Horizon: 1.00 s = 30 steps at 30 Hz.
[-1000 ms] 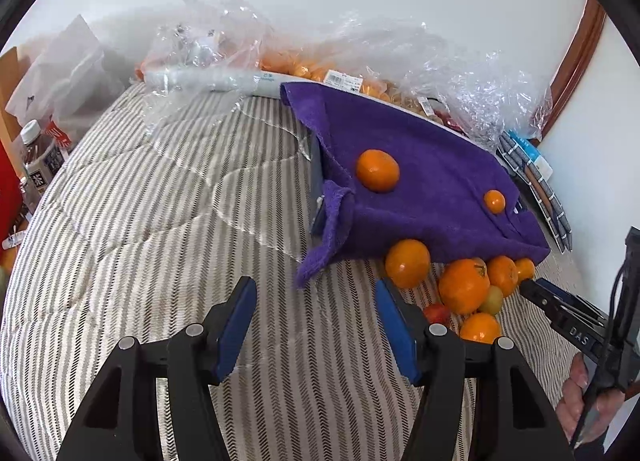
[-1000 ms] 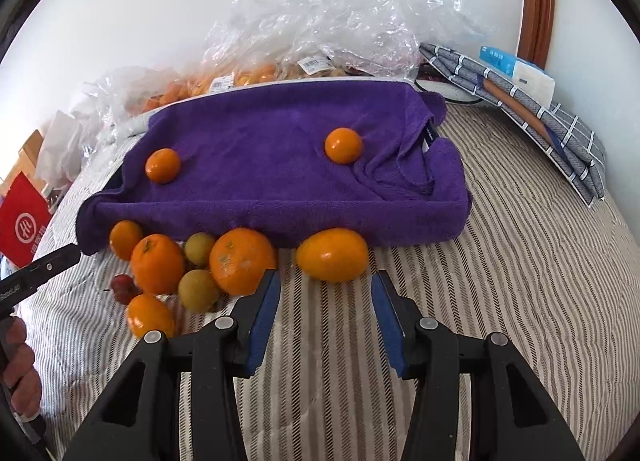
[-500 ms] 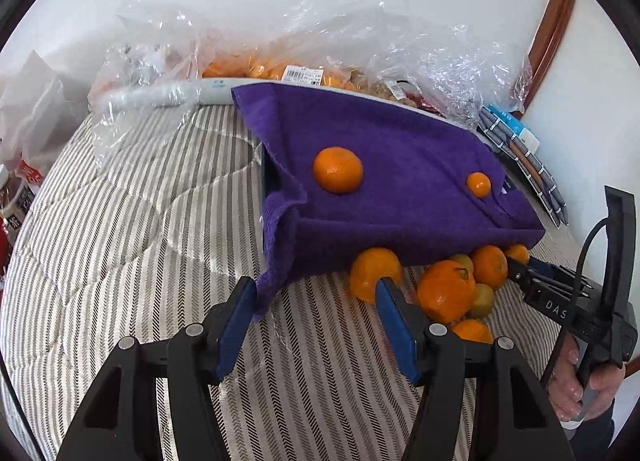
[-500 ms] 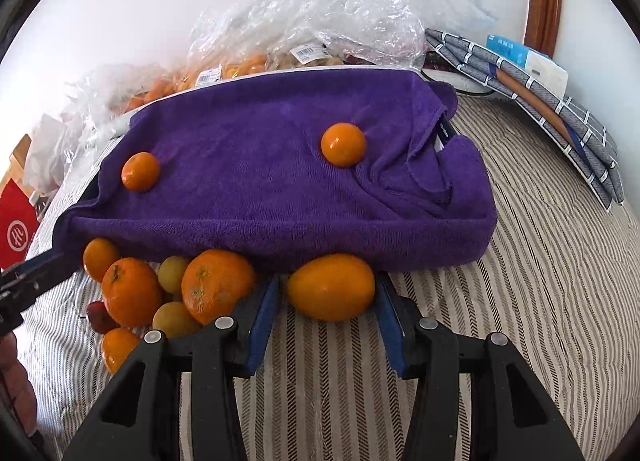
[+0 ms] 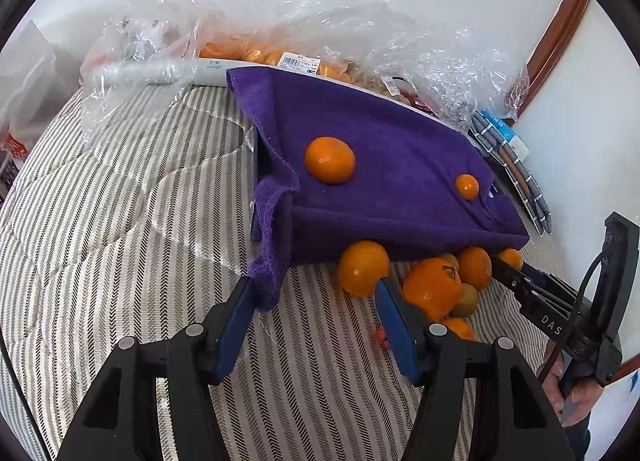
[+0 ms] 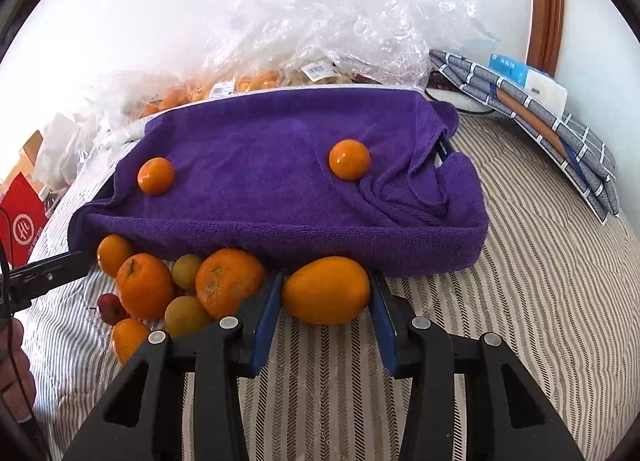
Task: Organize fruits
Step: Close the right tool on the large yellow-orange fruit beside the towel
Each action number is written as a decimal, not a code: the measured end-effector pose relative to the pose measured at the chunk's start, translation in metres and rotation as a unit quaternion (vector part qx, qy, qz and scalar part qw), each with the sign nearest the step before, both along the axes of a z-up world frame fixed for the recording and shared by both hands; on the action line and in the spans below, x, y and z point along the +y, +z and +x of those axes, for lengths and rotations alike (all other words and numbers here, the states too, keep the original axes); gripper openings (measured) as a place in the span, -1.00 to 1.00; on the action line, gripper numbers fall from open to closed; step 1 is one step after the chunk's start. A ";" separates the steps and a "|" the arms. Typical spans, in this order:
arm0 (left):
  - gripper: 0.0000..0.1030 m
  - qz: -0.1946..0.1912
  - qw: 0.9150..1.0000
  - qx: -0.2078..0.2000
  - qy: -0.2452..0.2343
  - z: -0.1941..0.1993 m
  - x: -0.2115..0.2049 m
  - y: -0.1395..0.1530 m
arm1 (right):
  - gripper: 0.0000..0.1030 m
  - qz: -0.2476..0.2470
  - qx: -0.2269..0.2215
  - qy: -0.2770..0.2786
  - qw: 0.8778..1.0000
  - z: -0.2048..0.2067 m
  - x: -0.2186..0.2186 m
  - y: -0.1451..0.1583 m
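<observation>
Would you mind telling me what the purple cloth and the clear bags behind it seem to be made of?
The purple cloth looks like terry or microfibre towelling: matte, fuzzy pile, soft folds at its right end. The clear bags look like thin plastic film: see-through, crinkled, with bright glints and price stickers.

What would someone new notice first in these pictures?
The purple towel draped over something boxy on the striped bedding, with two small oranges sitting on top. Next, the pile of fruit along its near edge, where the right gripper has just been closing around a yellow-orange fruit, pads at its sides. Crinkled plastic bags fill the back by the wall.
</observation>
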<state>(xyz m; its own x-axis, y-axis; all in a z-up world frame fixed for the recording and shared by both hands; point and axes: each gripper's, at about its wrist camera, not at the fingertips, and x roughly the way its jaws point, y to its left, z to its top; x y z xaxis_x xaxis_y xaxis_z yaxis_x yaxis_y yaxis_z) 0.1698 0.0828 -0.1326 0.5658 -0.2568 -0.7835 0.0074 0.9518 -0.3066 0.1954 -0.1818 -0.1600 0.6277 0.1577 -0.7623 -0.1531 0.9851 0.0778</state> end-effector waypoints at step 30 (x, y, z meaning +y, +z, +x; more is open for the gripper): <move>0.12 0.005 1.000 0.007 0.009 0.014 -0.022 -0.006 | -0.17 0.033 0.006 -0.021 0.999 -0.004 -0.027 0.000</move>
<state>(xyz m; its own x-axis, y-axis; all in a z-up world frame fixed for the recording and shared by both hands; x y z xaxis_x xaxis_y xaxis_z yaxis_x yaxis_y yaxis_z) 0.1837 0.0606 -0.1389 0.5599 -0.2384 -0.7936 -0.0138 0.9549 -0.2966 0.1915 -0.2086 -0.1601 0.6259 0.1820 -0.7584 -0.1103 0.9833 0.1450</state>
